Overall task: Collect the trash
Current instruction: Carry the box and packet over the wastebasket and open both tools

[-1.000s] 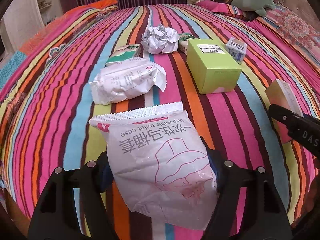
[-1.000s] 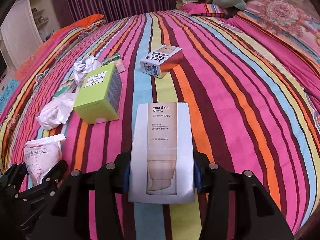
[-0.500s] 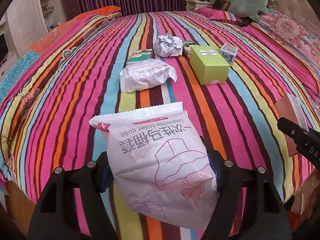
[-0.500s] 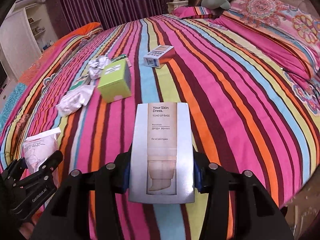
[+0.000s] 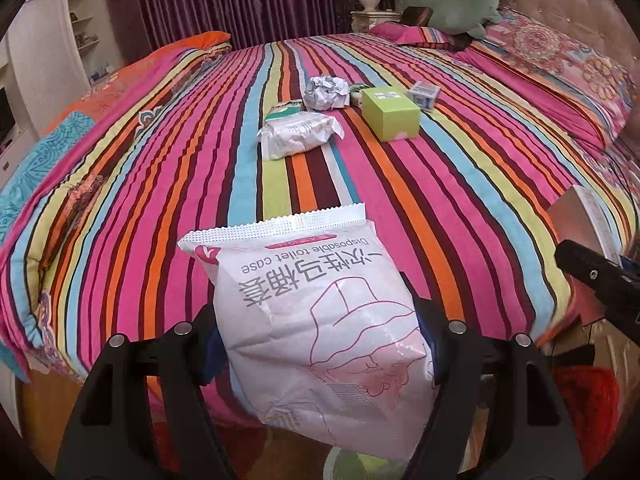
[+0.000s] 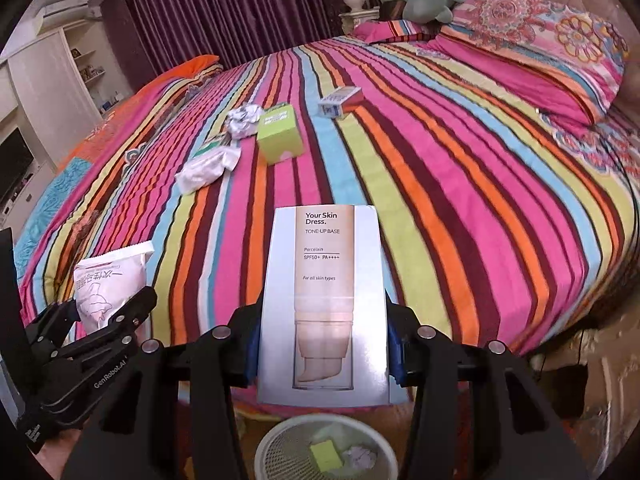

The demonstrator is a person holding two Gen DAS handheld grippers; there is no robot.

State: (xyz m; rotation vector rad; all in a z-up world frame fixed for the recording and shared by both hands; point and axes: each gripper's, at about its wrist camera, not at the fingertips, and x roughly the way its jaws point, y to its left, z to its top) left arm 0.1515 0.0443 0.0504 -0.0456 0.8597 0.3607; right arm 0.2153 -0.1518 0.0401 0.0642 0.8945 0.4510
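My left gripper [image 5: 320, 348] is shut on a white toilet-cover packet [image 5: 320, 320], held off the near edge of the striped bed [image 5: 160, 184]. The same packet [image 6: 106, 284] and left gripper [image 6: 108, 312] show at the left of the right wrist view. My right gripper [image 6: 322, 340] is shut on a silver-and-beige skin-cream box [image 6: 324, 300]. A white mesh bin [image 6: 272, 452] stands on the floor below the box, with a green slip and crumpled paper inside. In the left wrist view the bin's rim [image 5: 332, 462] peeks out under the packet.
On the bed lie a white wrapper [image 5: 298, 138], a crumpled paper ball [image 5: 326, 92], a green box [image 5: 390, 112], a small blue-white box [image 5: 424, 94] and a green-white packet [image 5: 284, 111]. Pillows and a green plush toy [image 5: 452, 0] sit at the headboard.
Both grippers have drawn back from the bed with their loads, so the bed's near edge, the floor and the bin have come into view. The trash on the bed looks farther away.
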